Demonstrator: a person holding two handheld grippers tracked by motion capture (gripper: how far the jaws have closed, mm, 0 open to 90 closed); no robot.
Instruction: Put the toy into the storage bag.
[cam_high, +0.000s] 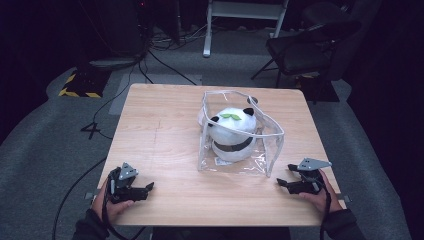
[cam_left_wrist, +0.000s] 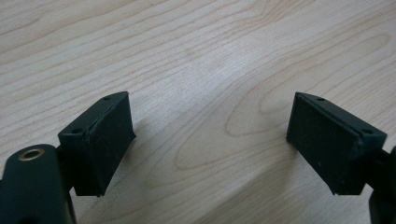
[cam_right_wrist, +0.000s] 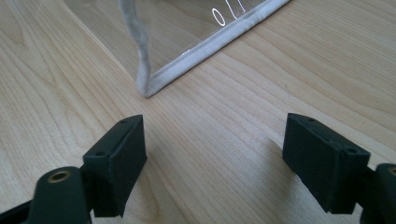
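Evidently early: both tools rest low at the near edge of the table (cam_high: 165, 120), well apart from each other, nothing in either. Left tool (cam_high: 146, 189) at the near-left corner, jaws spread wide over bare wood in the left gripper view (cam_left_wrist: 210, 135). Right tool (cam_high: 284, 182) at the near-right, jaws likewise spread and empty; in the right gripper view (cam_right_wrist: 212, 154) it looks toward the near corner of the clear bag (cam_right_wrist: 154, 79), close but not touching. Clear bag (cam_high: 270, 150) with white piping stands at mid-table, mouth open at the top, sides upright. Panda plush (cam_high: 231, 131) sits inside it, white with black ears and a green leaf on top, resting on the bag's floor. Judgement: plush already reads as placed in the bag; whether the bag is to be closed, lifted or emptied cannot be told. No grasp begun; the right tool is nearer and looks likelier to go first.
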